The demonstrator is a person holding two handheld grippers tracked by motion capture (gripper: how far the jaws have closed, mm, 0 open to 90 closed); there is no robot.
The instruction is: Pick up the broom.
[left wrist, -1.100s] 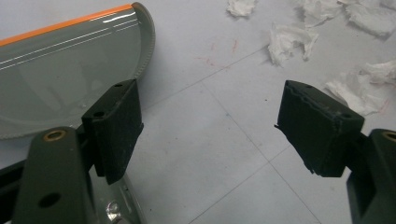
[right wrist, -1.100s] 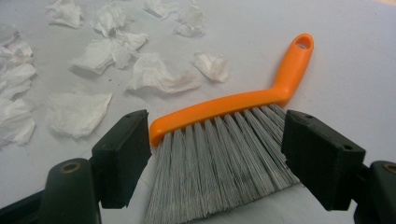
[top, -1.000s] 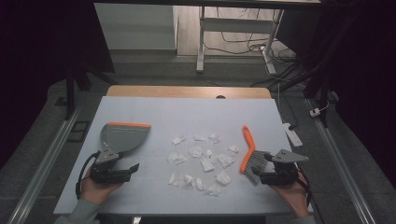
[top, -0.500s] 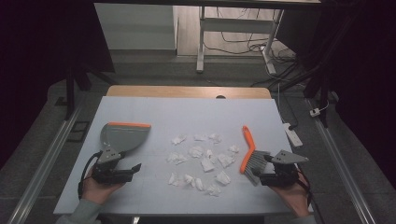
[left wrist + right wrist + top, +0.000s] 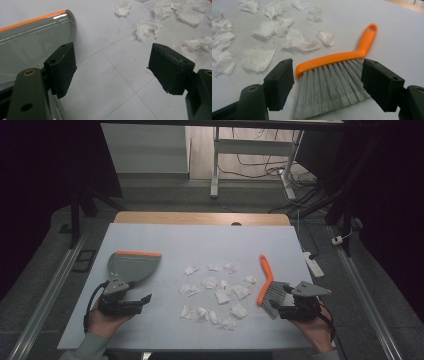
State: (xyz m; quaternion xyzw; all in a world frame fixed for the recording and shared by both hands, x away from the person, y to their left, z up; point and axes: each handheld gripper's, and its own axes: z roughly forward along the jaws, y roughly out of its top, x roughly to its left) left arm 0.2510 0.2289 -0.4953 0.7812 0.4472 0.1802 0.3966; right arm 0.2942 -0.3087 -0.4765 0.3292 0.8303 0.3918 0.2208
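A grey dustpan [image 5: 131, 265] with an orange lip lies flat at the table's left; in the left gripper view the dustpan [image 5: 27, 37] reaches under the left jaw. My left gripper [image 5: 142, 301] [image 5: 112, 71] rests open just in front of it, holding nothing. An orange-handled brush [image 5: 266, 282] with grey bristles lies flat at the right. My right gripper [image 5: 276, 309] [image 5: 328, 83] is open, its jaws on either side of the brush's bristles [image 5: 332, 80] without closing on them. Several crumpled white paper scraps [image 5: 215, 289] [image 5: 269, 30] are scattered between dustpan and brush.
The light blue-grey table top [image 5: 200, 240] has a wooden strip along its far edge. A white power strip [image 5: 312, 262] lies off the table's right side. Metal rails run along both sides, and a desk frame [image 5: 215, 165] stands behind.
The right gripper has crept slightly forward around the brush's bristles. The left gripper, dustpan and scraps have not visibly moved.
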